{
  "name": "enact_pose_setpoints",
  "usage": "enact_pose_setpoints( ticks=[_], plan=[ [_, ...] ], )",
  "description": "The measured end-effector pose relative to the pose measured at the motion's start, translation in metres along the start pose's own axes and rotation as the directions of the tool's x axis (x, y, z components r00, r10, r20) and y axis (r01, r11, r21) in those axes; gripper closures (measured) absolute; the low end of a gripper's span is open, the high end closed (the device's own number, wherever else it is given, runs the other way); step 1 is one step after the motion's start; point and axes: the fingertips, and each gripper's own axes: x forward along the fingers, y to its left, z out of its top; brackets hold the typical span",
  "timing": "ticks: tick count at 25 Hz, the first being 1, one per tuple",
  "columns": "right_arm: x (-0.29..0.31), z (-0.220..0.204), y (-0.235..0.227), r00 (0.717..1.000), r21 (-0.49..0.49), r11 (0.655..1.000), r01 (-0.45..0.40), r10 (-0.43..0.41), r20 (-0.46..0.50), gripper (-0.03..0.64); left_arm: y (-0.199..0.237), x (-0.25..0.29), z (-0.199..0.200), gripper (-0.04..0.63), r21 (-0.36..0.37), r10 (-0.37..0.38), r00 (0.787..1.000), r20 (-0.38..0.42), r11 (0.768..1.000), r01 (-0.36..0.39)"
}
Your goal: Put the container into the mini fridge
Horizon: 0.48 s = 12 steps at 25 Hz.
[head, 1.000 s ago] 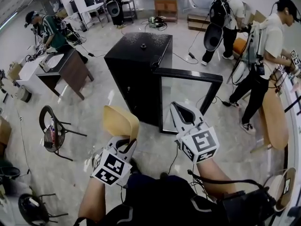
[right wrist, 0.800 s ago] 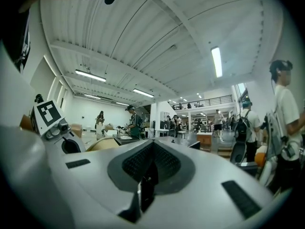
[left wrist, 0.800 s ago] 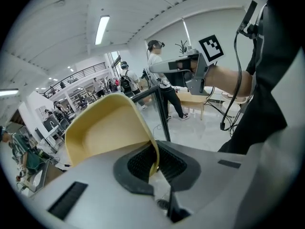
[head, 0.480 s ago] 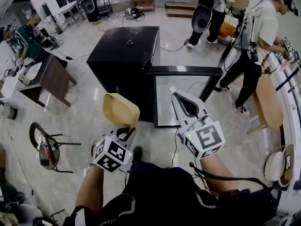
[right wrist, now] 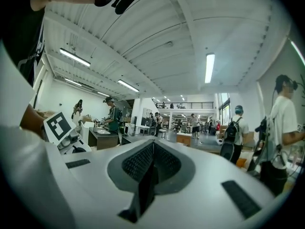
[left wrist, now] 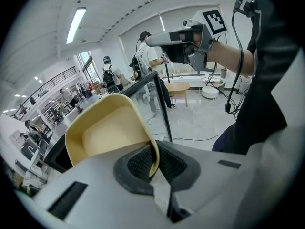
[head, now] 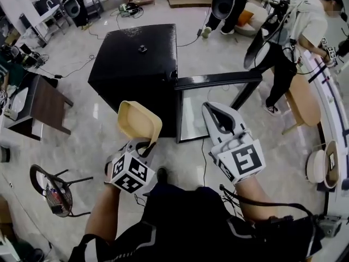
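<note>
Here: left gripper (left wrist: 153,159) fingers pinch the rim of the tan container (head: 139,121), held in the air near the black mini fridge (head: 136,59), whose glass door (head: 218,81) stands open. Right gripper (right wrist: 151,162) fingers pressed together, holding nothing.

White left gripper (head: 146,141), right gripper (head: 210,107), black clothes (head: 185,222)

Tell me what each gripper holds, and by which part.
The left gripper pinches the pale yellow plastic container by the edge of one side wall. The right gripper is shut with nothing between its jaws.
</note>
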Motion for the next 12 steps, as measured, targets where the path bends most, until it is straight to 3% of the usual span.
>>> enact_pose_setpoints(
  ticks=[12],
  plan=[
    [0.002,-0.018,-0.011,0.982,0.031,0.984,0.178,-0.175,-0.07,0.6,0.035,0.072,-0.064,0.578,0.112,-0.149,0.985,-0.087,0.981,0.158]
  ],
)
